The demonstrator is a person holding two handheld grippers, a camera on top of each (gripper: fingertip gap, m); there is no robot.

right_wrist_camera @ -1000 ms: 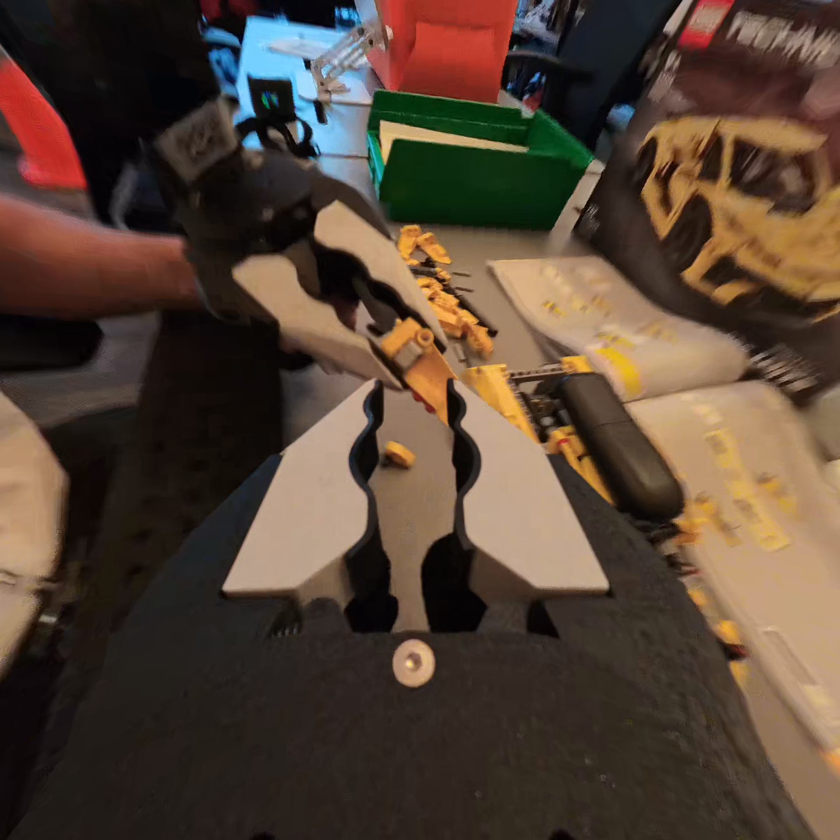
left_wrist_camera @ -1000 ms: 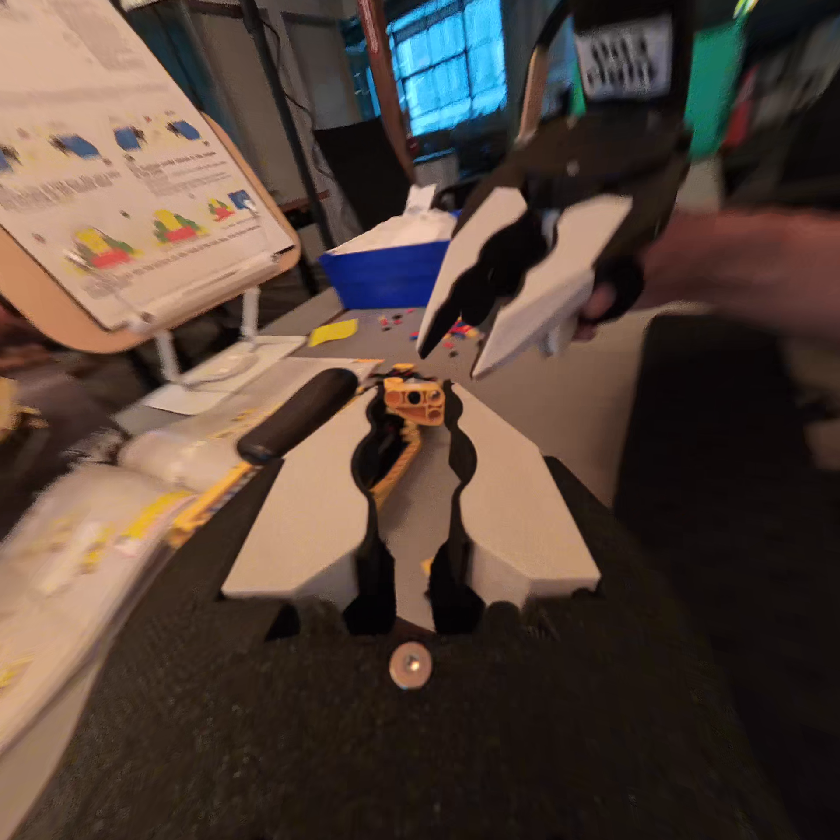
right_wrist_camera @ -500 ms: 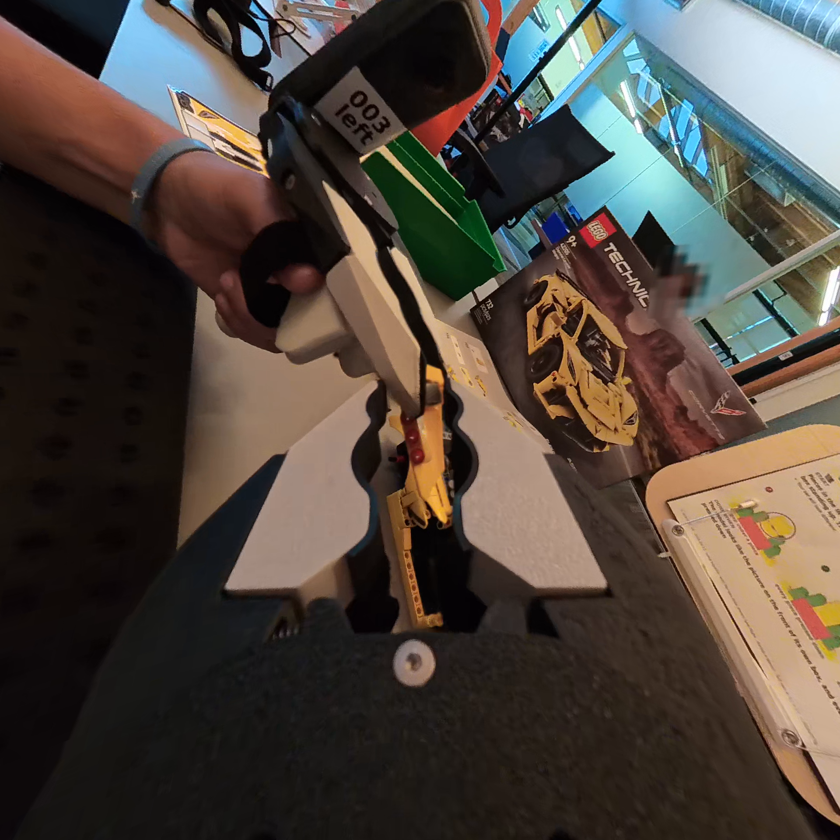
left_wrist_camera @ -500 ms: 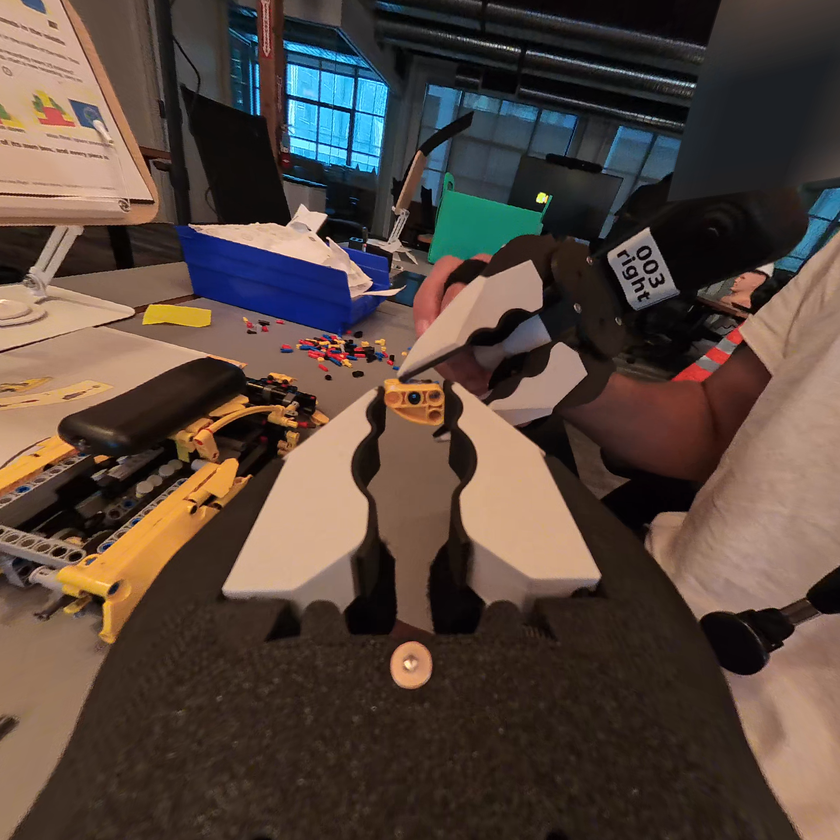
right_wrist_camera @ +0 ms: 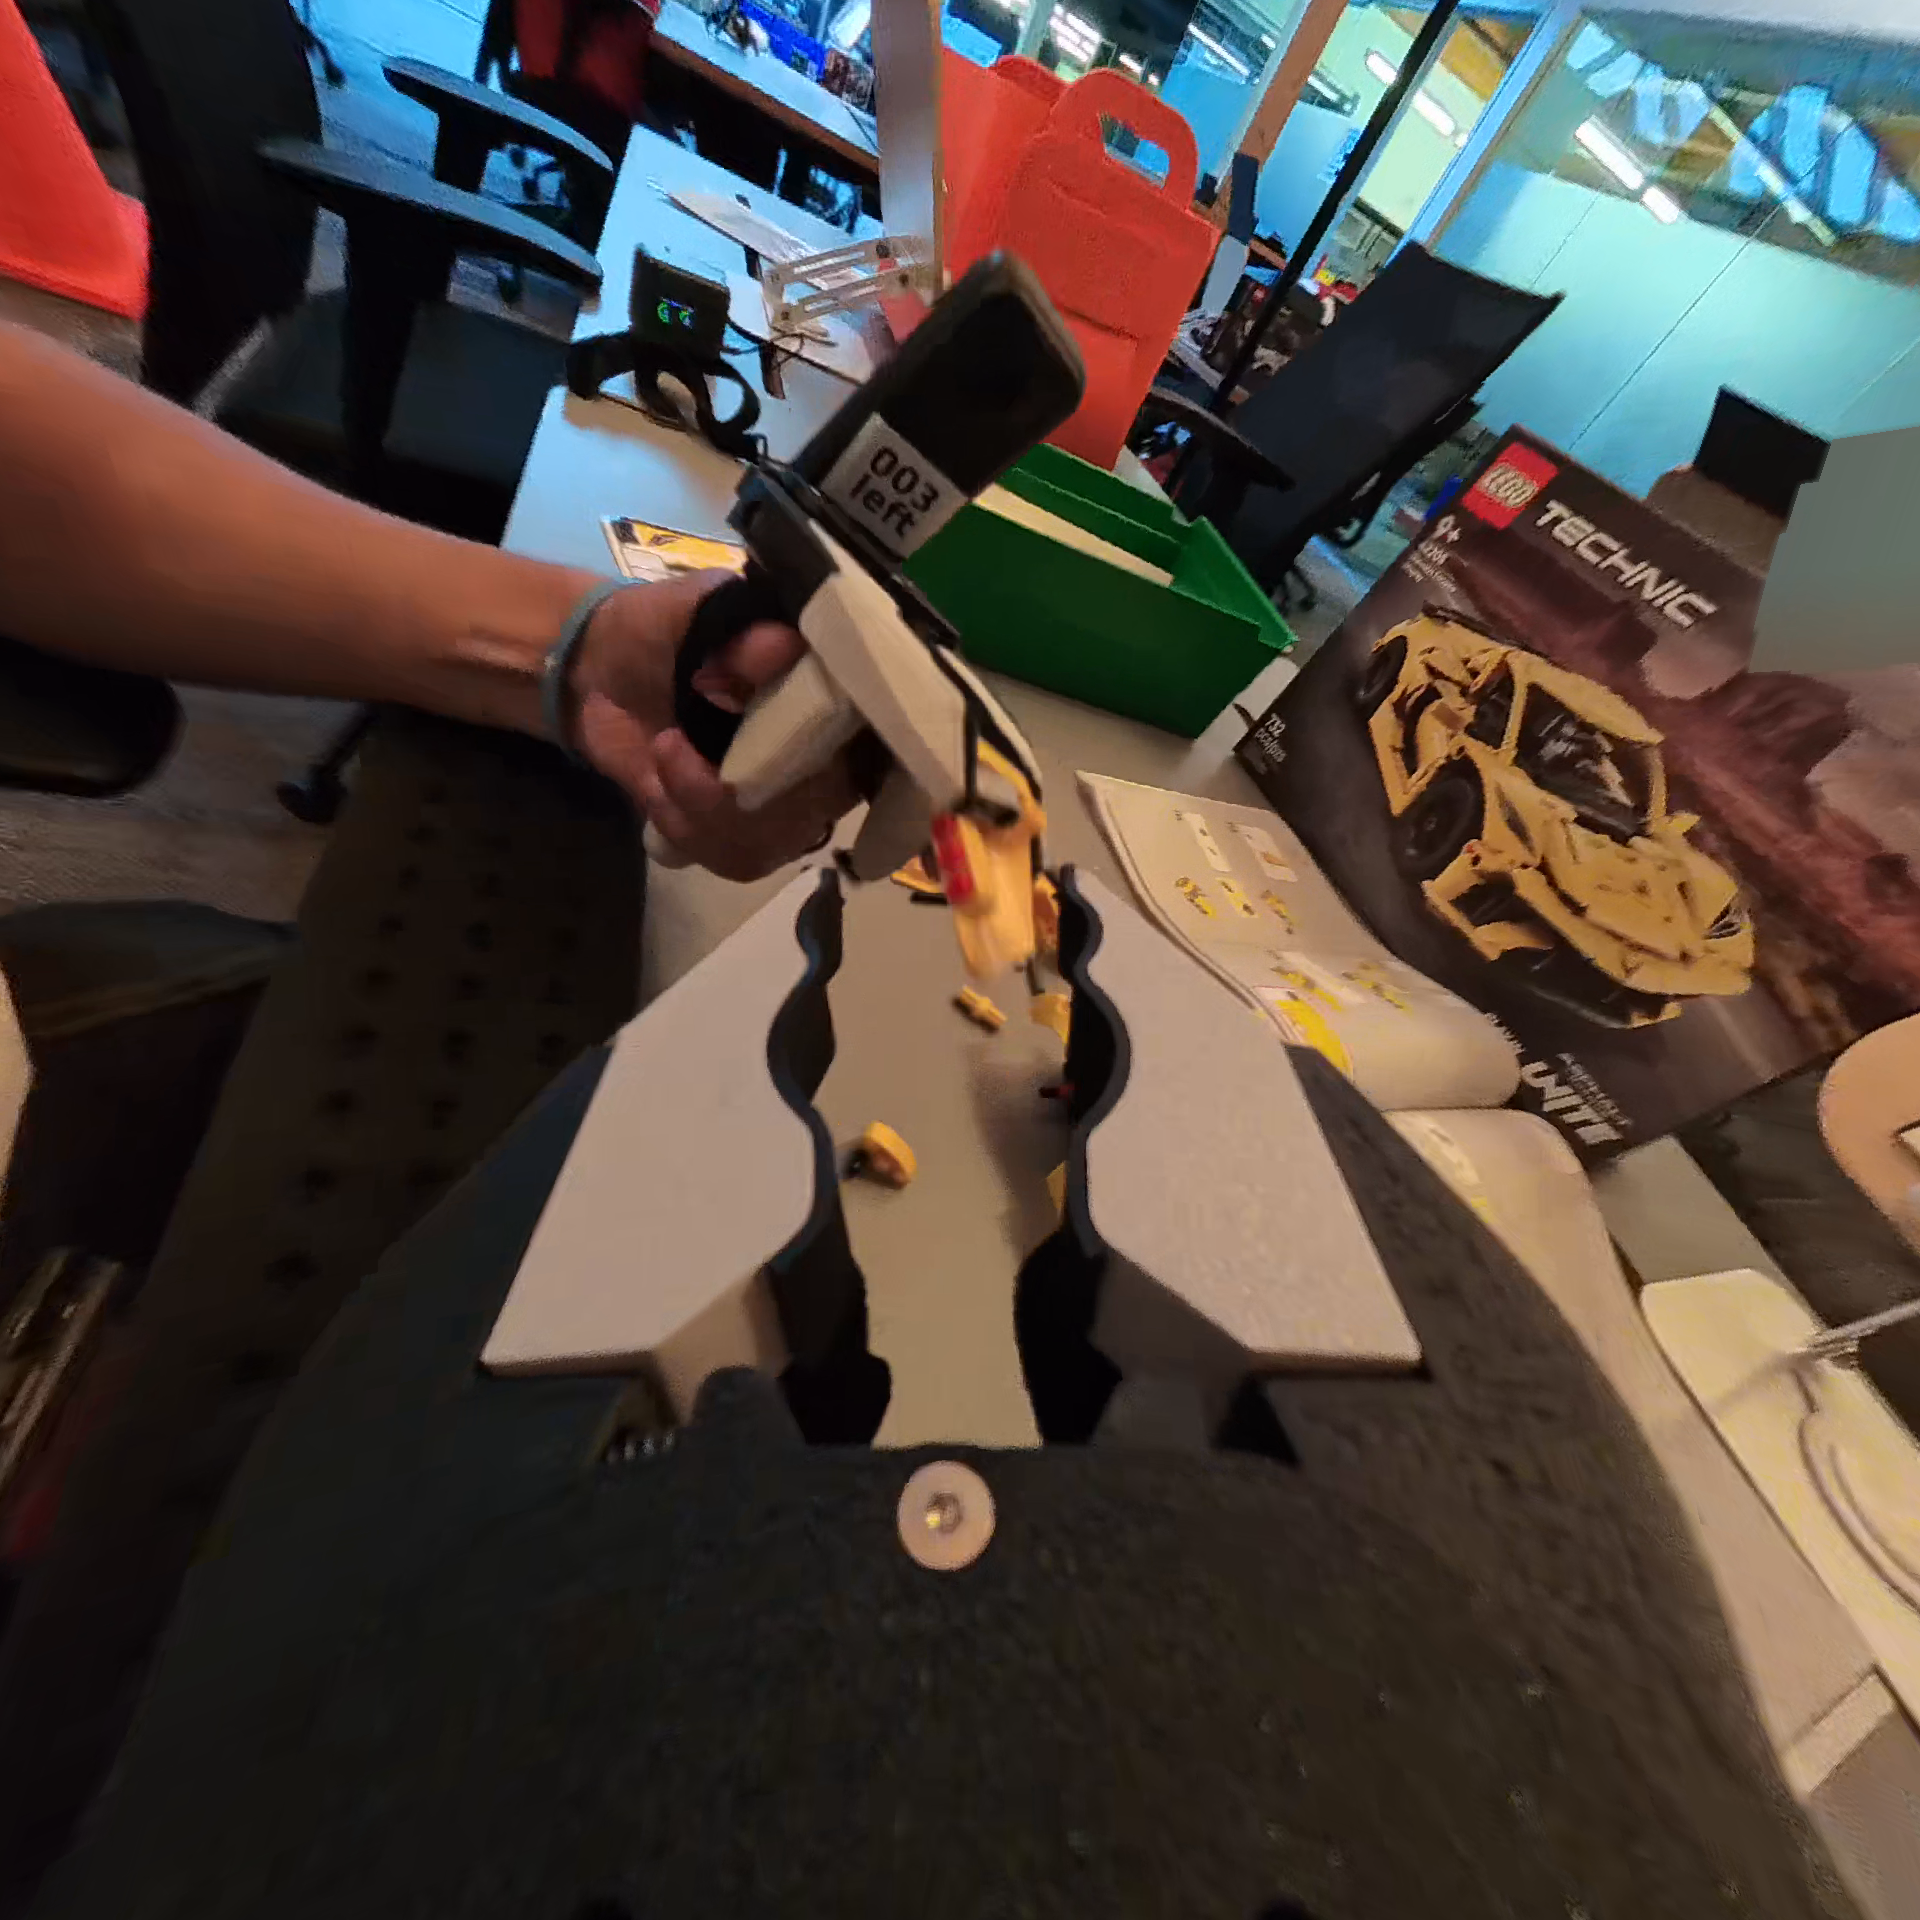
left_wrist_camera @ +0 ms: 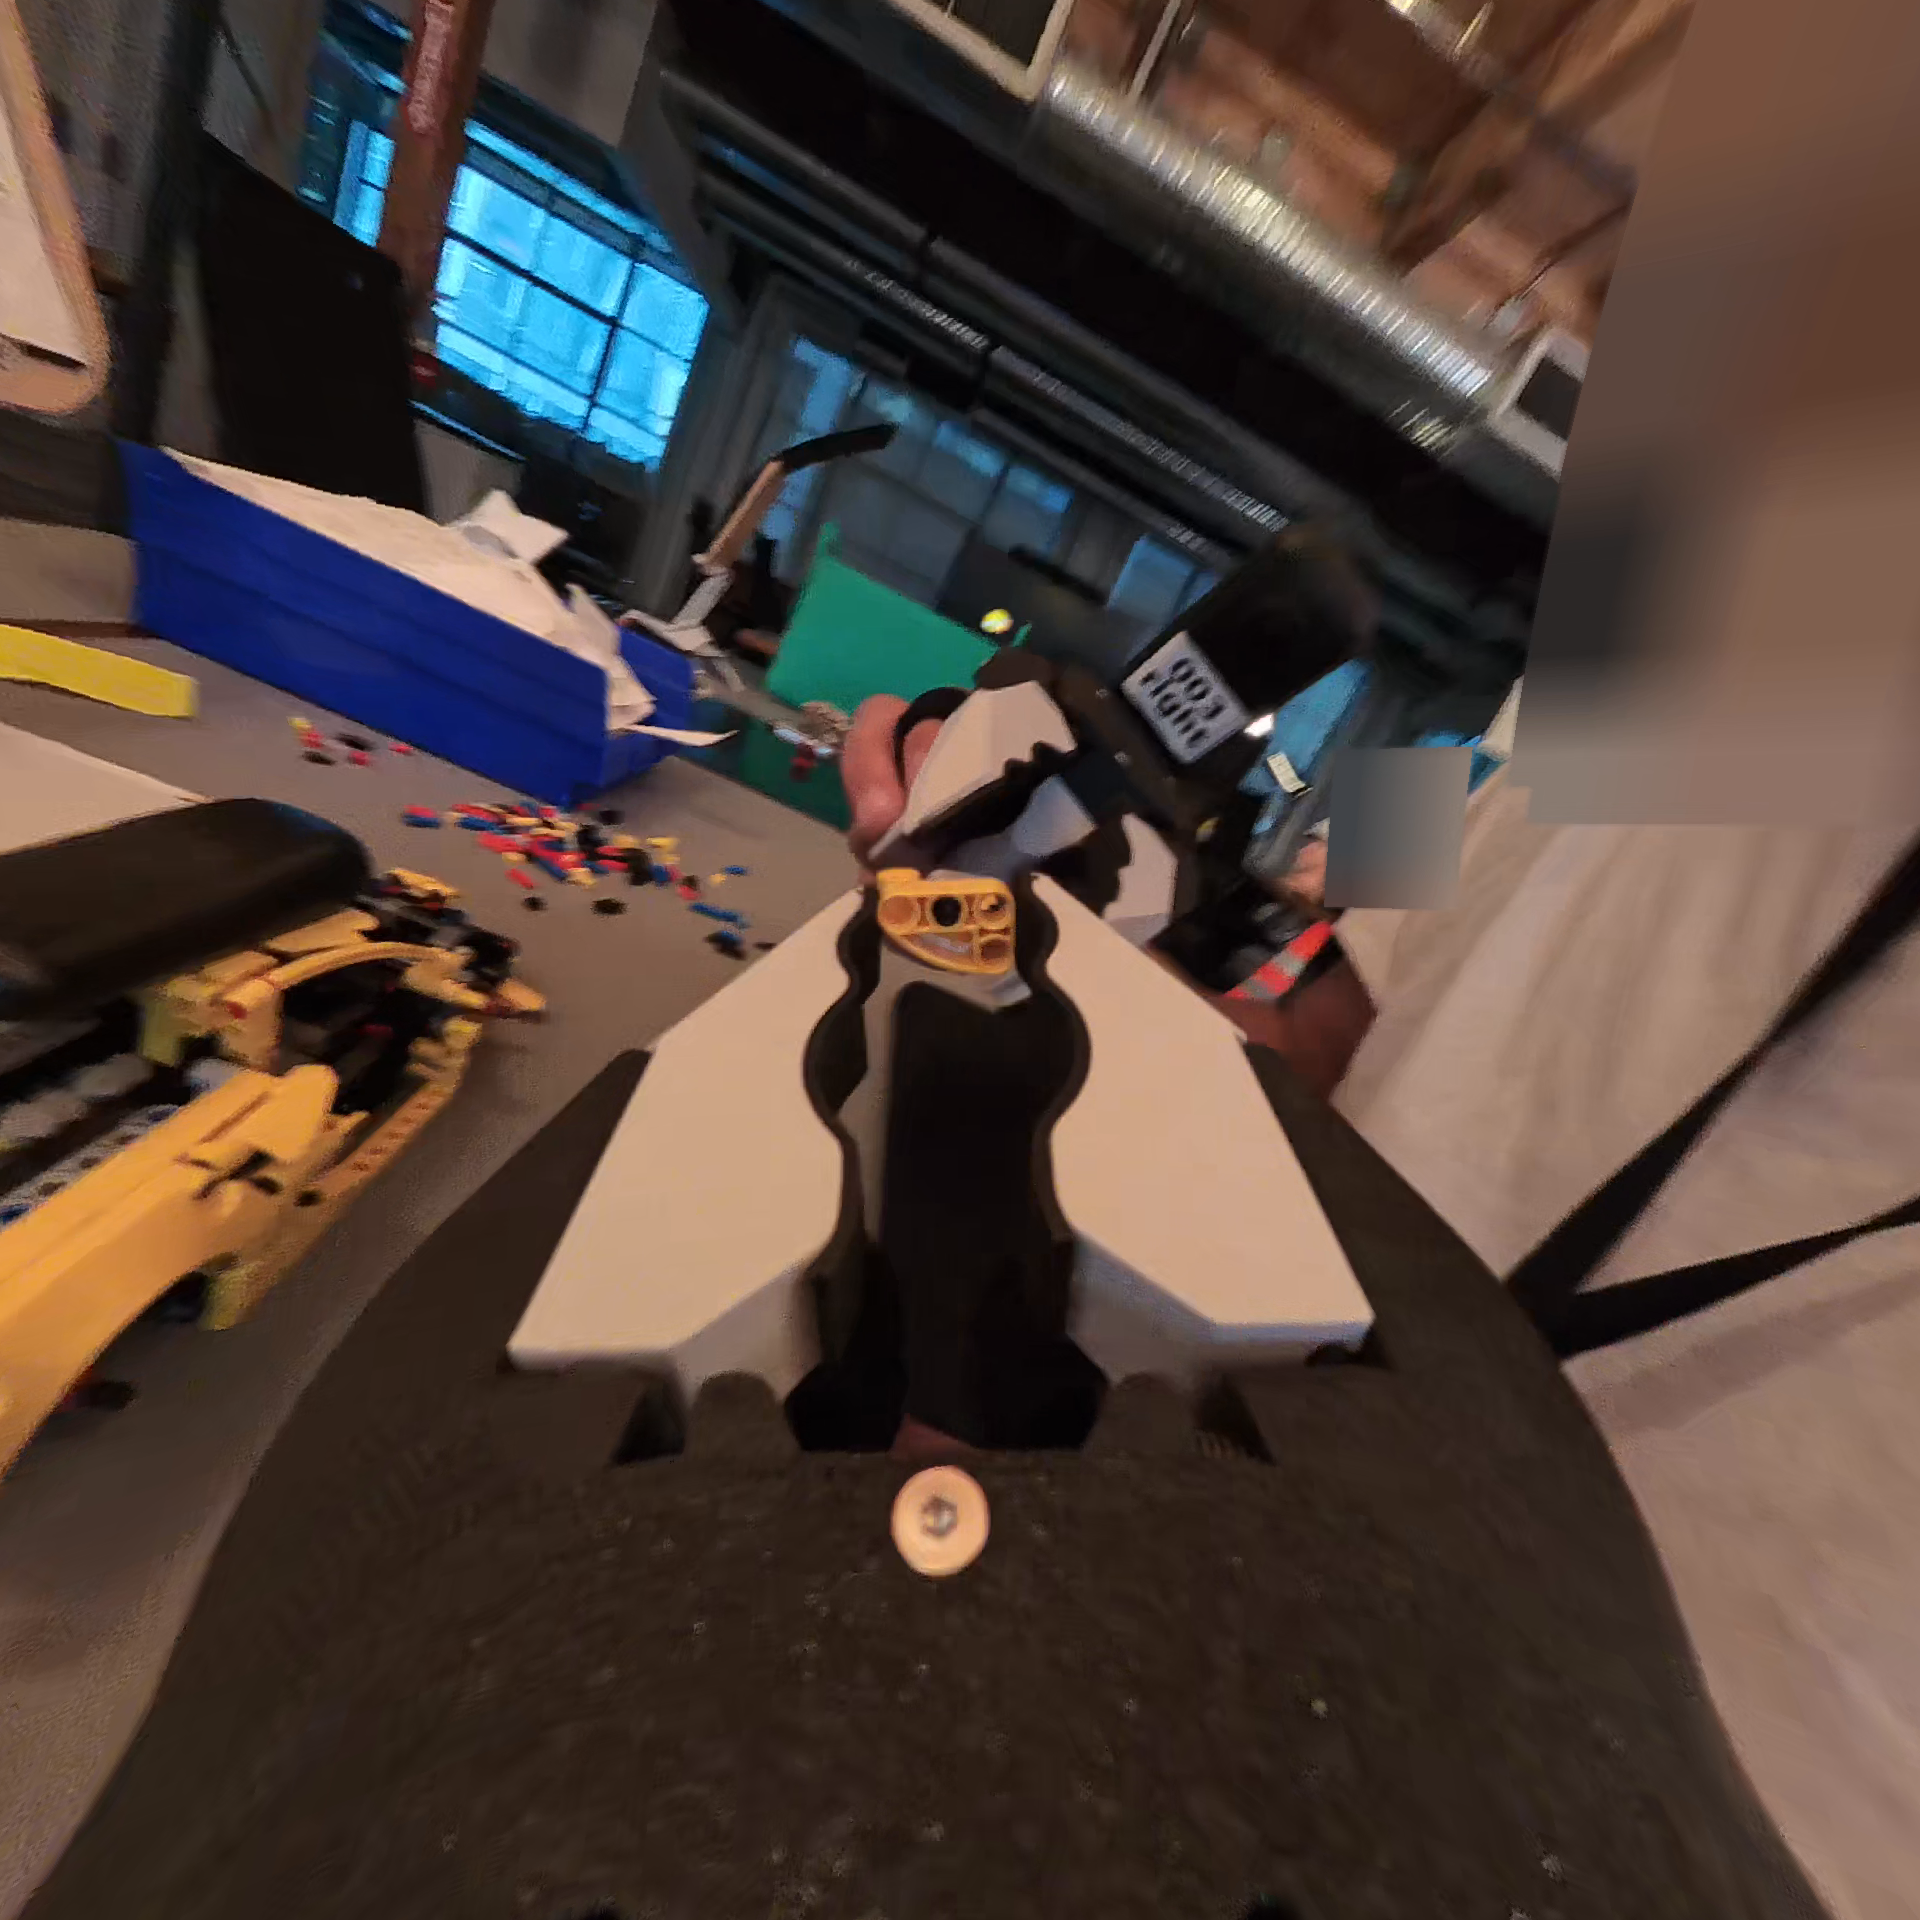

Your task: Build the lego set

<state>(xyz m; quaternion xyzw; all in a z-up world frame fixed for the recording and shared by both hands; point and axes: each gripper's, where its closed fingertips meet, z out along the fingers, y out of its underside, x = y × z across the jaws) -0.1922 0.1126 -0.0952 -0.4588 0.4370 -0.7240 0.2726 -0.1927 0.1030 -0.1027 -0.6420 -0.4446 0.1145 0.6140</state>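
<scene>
Left tongs (left_wrist_camera: 943,925) clamped on piece at tips; right tongs (right_wrist_camera: 948,894) parted, tips meeting left's.

Open-plan workshop, exposed ceiling ducts (left_wrist_camera: 1278,260), parts bins (right_wrist_camera: 1091,613), office chairs (right_wrist_camera: 1340,416)

Blue-lit grid windows (left_wrist_camera: 540,301), ceiling ducts (left_wrist_camera: 1247,281) (silver, ribbed), black office chairs (right_wrist_camera: 416,208) behind.

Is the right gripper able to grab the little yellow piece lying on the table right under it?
Probably yes. The right gripper is open, and the small yellow piece lies loose on bare table between its fingers.
</scene>
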